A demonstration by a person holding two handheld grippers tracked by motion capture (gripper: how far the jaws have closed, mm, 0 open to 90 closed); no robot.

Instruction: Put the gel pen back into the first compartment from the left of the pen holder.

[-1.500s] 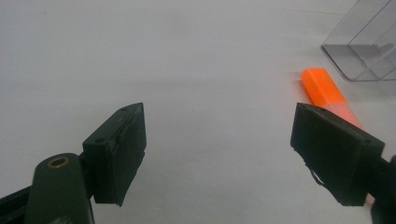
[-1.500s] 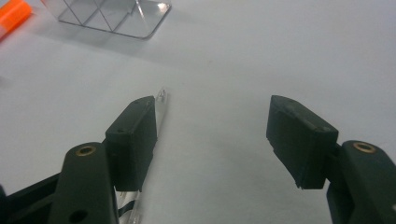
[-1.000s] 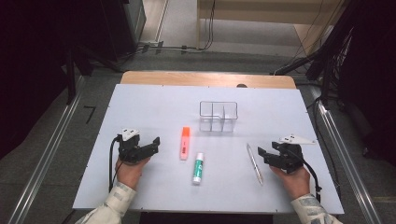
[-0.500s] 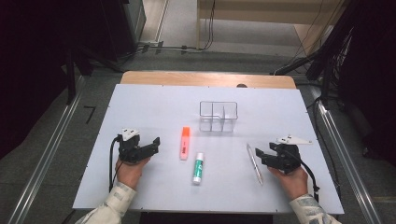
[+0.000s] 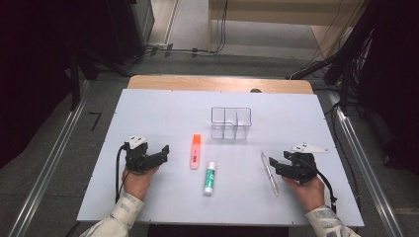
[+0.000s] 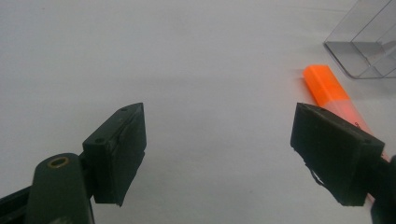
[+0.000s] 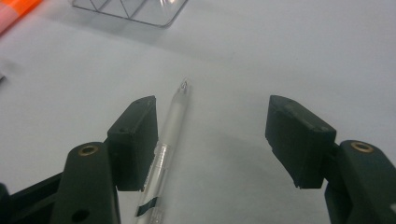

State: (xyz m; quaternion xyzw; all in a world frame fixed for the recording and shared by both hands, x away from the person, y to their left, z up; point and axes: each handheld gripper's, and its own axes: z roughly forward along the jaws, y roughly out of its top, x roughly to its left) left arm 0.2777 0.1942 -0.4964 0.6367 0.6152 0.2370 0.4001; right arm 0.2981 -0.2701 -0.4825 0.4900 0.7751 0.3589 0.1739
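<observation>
My clear pen (image 5: pixel 270 173) lies on the white table (image 5: pixel 163 103) just beside my right gripper (image 5: pixel 277 168), its jaws wide and holding nothing. My left gripper (image 5: pixel 160 154), equally wide and empty, rests near the orange highlighter (image 5: pixel 196 150); a glue stick (image 5: pixel 210 177) and a clear divided box (image 5: pixel 231 123) sit between. The high view gives me grey floor and cables; the right gripper view shows the pen's (image 7: pixel 168 140) tip beside one jaw.
</observation>
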